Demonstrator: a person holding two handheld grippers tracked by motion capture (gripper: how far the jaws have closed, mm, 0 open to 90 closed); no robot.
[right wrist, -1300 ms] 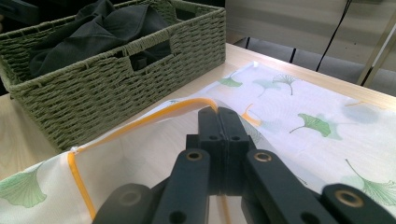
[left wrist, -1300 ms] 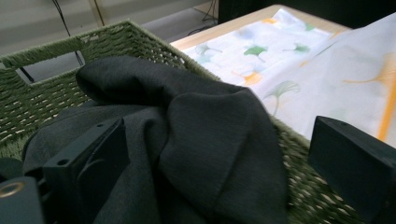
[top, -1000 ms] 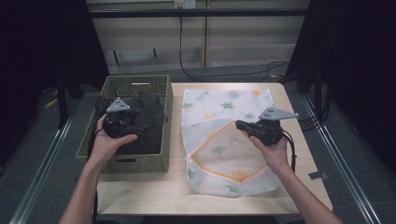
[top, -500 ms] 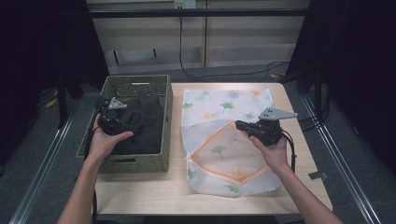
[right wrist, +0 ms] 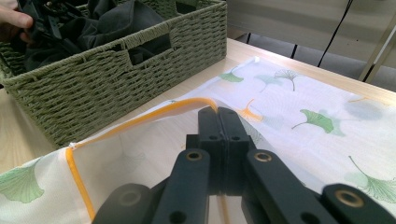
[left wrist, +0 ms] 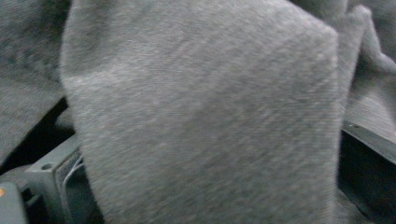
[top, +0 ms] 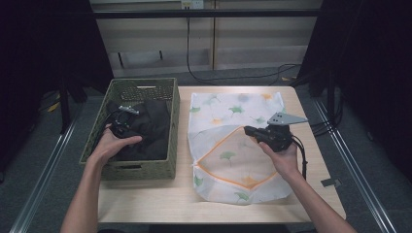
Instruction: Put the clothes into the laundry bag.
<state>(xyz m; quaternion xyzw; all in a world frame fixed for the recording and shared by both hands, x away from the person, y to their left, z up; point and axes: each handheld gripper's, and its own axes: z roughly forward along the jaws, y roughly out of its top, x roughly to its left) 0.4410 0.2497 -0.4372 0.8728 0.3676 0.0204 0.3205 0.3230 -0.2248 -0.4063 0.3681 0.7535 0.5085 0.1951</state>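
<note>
A green woven basket (top: 173, 121) at the table's left holds dark clothes (top: 153, 128). My left gripper (top: 121, 127) is low inside it among the clothes. In the left gripper view grey cloth (left wrist: 201, 116) lies right against the camera and hides the jaws. A white mesh laundry bag (top: 233, 111) with a green leaf print lies to the right of the basket. My right gripper (top: 248, 130) is shut on the bag's orange rim (top: 214, 145) and holds the mouth lifted. In the right gripper view the shut jaws of that gripper (right wrist: 217, 112) meet at the rim (right wrist: 154, 116), with the basket (right wrist: 116, 79) beyond.
The wooden table (top: 145, 199) has bare strips in front of the basket and to the right of the bag. Metal rails run along both sides of the table, with dark curtains and cables on the floor behind it. A small grey piece (top: 329, 182) lies at the right edge.
My left hand has sunk with its gripper from above the basket down into the dark clothes, drifting left. The right gripper and the bag have stayed still.
</note>
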